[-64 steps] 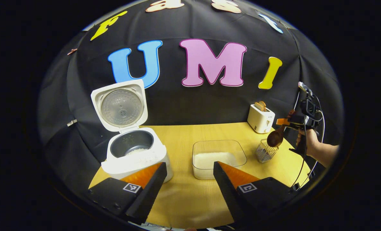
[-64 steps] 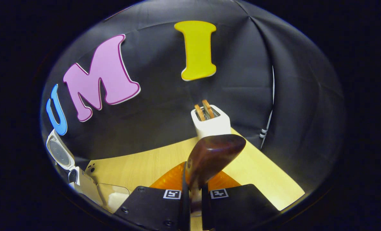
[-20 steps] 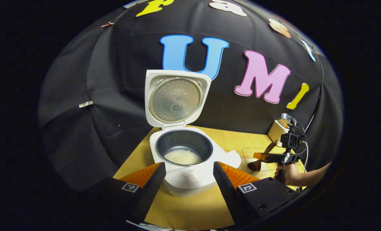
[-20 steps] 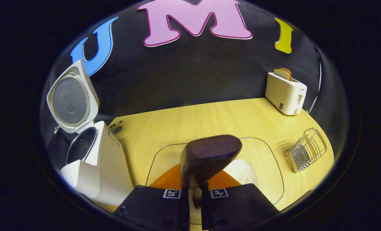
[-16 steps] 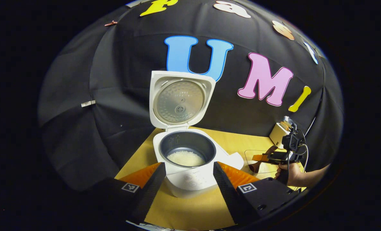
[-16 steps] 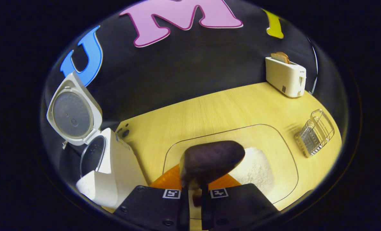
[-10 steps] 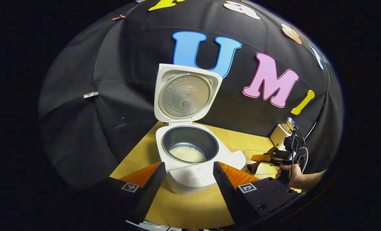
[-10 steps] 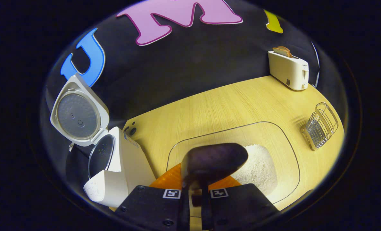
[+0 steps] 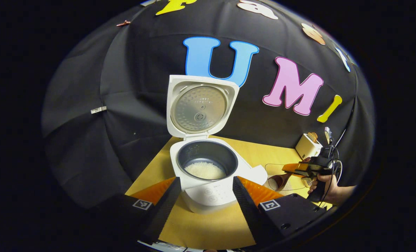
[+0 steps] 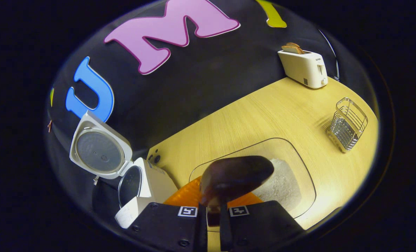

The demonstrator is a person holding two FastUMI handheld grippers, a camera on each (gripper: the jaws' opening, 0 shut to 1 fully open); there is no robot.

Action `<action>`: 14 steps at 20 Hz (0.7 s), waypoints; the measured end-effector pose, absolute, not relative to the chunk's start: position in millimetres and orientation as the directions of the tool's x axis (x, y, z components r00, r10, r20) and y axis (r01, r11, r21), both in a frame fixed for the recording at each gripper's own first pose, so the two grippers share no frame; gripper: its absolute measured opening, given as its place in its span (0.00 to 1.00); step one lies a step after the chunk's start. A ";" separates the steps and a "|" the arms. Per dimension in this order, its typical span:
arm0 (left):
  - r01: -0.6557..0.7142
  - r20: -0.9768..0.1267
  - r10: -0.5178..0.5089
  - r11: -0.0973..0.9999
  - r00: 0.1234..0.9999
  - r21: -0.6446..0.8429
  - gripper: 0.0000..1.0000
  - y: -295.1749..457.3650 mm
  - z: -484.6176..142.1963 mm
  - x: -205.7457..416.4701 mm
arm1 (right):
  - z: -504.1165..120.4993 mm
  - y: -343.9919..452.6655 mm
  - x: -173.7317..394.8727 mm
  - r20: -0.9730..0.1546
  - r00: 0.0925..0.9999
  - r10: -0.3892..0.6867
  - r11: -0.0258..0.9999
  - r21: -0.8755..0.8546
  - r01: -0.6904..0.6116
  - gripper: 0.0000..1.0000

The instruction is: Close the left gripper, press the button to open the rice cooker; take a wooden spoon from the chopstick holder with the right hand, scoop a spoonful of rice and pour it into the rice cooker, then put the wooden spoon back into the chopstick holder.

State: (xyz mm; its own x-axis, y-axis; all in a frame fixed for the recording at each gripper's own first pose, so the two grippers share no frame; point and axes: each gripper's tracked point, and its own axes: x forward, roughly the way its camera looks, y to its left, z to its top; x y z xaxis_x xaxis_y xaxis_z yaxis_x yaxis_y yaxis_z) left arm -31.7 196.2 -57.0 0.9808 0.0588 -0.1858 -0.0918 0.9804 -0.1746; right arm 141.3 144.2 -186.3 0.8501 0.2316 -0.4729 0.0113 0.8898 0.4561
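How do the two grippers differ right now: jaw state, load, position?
The left gripper is open and holds nothing; the right gripper is shut on the wooden spoon.
The left gripper faces the open rice cooker, its fingers framing the cooker's front; the right gripper hangs over the clear rice container, spoon bowl above the rice.
Shared: black bodies, orange fingers, square markers.

Open rice cooker [image 9: 208,171], dark spoon [image 10: 234,178] clamped.
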 end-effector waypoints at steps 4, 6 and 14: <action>-0.079 -0.186 0.049 0.985 0.981 -0.155 0.95 187.9 -53.9 -32.4 | -175.2 117.5 141.3 -0.450 0.871 0.198 0.849 0.523 0.078 0.18; -0.068 -0.186 0.040 0.987 0.982 -0.147 0.95 182.2 -52.9 -32.1 | -169.0 107.3 141.3 -0.443 0.874 0.198 0.804 0.584 0.115 0.18; -0.041 -0.187 0.014 0.989 0.982 -0.144 0.96 170.6 -52.4 -34.3 | -117.3 84.5 147.5 -0.355 0.916 0.189 0.727 0.677 0.112 0.18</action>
State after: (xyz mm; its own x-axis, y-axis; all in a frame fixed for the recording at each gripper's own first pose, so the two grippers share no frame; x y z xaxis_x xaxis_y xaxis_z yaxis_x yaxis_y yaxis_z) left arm -34.3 170.6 -52.4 0.9823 0.0137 -0.1870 -0.0412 0.9888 -0.1436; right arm 147.5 84.5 -117.3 0.9156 0.1895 -0.3546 0.1117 0.7274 0.6771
